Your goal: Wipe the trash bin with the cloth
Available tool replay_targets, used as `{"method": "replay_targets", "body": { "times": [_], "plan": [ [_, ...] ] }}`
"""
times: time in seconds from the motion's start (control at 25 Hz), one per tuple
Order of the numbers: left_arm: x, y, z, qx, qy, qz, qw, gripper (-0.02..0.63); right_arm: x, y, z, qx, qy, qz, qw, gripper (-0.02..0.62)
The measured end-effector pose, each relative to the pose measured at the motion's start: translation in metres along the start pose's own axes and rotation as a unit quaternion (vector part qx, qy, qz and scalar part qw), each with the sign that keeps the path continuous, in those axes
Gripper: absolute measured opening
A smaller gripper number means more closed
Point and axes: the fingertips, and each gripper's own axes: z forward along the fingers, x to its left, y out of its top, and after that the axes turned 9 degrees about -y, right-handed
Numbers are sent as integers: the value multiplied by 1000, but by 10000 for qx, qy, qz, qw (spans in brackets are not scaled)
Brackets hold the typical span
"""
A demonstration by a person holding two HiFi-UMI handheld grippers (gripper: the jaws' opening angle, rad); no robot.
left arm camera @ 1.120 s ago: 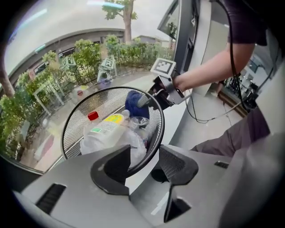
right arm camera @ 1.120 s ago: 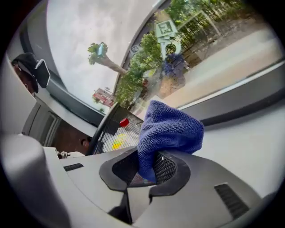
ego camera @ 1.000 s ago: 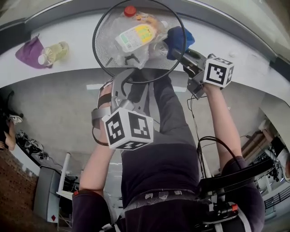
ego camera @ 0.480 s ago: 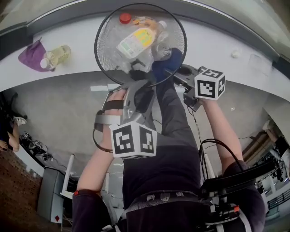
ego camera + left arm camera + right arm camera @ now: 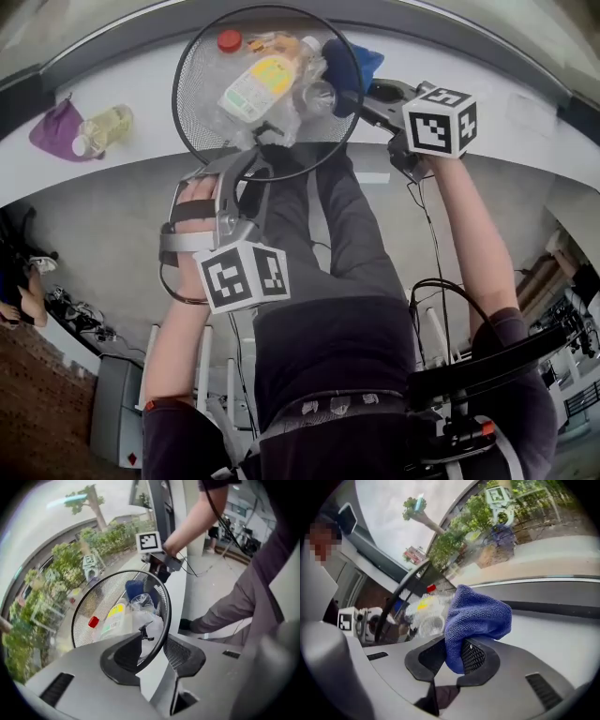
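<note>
The trash bin (image 5: pixel 195 105) is a black wire-mesh basket on a white ledge, seen from above with plastic bottles inside. My left gripper (image 5: pixel 246 165) is shut on its near rim (image 5: pixel 165 616), which runs between the two pads in the left gripper view. My right gripper (image 5: pixel 354 94) is shut on a blue cloth (image 5: pixel 349 62), and the cloth lies against the bin's upper right rim. In the right gripper view the cloth (image 5: pixel 478 616) bulges out from between the jaws of the right gripper (image 5: pixel 452 656), with the bin's rim (image 5: pixel 401 597) just behind it.
Inside the bin lie a yellow-labelled bottle (image 5: pixel 258 82), a red cap (image 5: pixel 229 40) and clear plastic. On the ledge (image 5: pixel 506 112) to the left sit a purple cloth (image 5: pixel 54 127) and a yellowish bottle (image 5: pixel 105 125). The person's legs stand directly below the bin.
The left gripper's jaws have closed onto the bin's near rim. The right gripper took the cloth down along the right rim and back up. The bin has shifted slightly left.
</note>
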Motion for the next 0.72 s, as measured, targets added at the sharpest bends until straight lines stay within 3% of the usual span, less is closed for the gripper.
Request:
{"method": "replay_targets", "body": {
  "times": [0.12, 0.2, 0.28, 0.44, 0.56, 0.64, 0.72],
  "plan": [
    [-1, 10, 1, -158, -38, -968, 9952, 144, 29, -42, 15, 344, 292, -91, 9989, 66],
    [-1, 29, 1, -542, -107, -1496, 9872, 143, 54, -62, 21, 374, 571, -12, 9977, 66],
    [-4, 51, 2, -927, -264, -1821, 9785, 81, 72, -72, 25, 333, 736, -42, 9967, 66],
    [-9, 64, -1, -896, -204, -1286, 9874, 71, 84, -72, 24, 211, 910, 42, 9956, 66],
    [-6, 49, -21, -827, -294, -789, 9930, 77, 61, -50, 10, -12, 759, 74, 9971, 66],
    [-6, 26, -22, -440, -449, -230, 9978, 126, 36, -16, -7, -495, 660, 395, 9958, 66],
    [-4, 5, -11, -4, -563, 272, 9980, 135, 17, 24, -25, -1089, 777, 891, 9870, 66]
  ]
}}
